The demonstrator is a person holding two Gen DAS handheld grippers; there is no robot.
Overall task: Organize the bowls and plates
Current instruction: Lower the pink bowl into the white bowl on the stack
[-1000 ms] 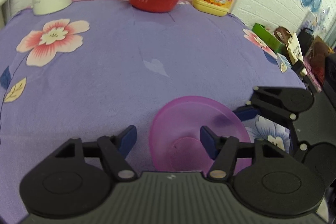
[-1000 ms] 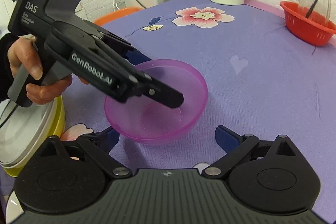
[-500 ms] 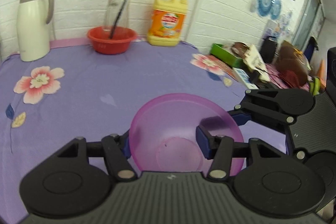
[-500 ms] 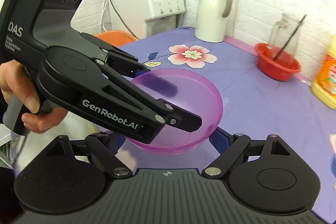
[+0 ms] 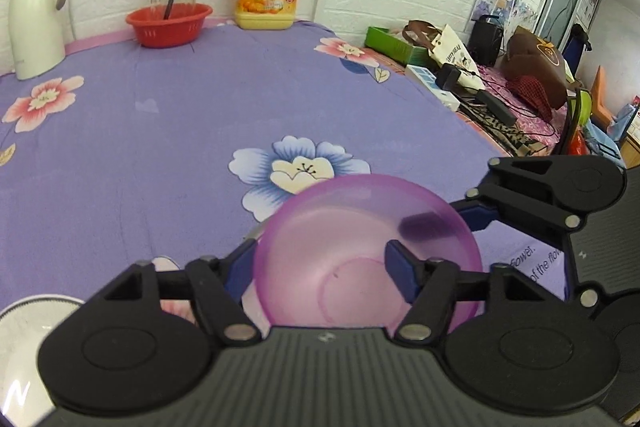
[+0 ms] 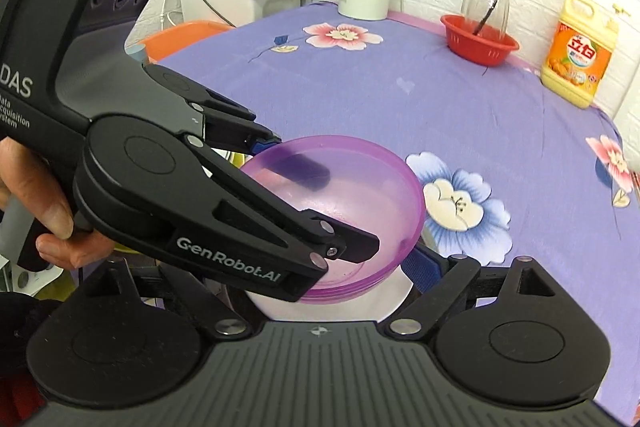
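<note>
A translucent purple bowl (image 5: 340, 223) hung at the near edge of the blue flower (image 5: 300, 167) printed on the worktop (image 5: 160, 147) cloth, with a handheld gripper on either side of it, during a session of sorting plates and bowls. The left gripper (image 5: 320, 259) straddled the bowl's wall on the side away from the flower, one finger inside the basin and the other against the outside. Its jaws were opening with that wall between them, and the inner pad stood clear of the plastic, so it no longer pinched the bowl. A hand (image 6: 48, 223) gripped its handle, further from the flower than the bowl.

The right gripper (image 5: 450, 221) reached in at the opposite wall, beside the flower's near petals. One blue pad lay just outside the rim and the other finger showed only as a dark shape through the plastic. Whether it pressed on the wall could not be told.

A white dish (image 6: 272, 303) lay directly under the bowl, on the near side of the flower, and the bowl appeared to have been brought there for stacking. Contact between the two was hidden. The two-sided hold probably kept the light bowl level as it was let go. A red basket (image 5: 168, 25) stood well beyond the flower, by the wall.
</note>
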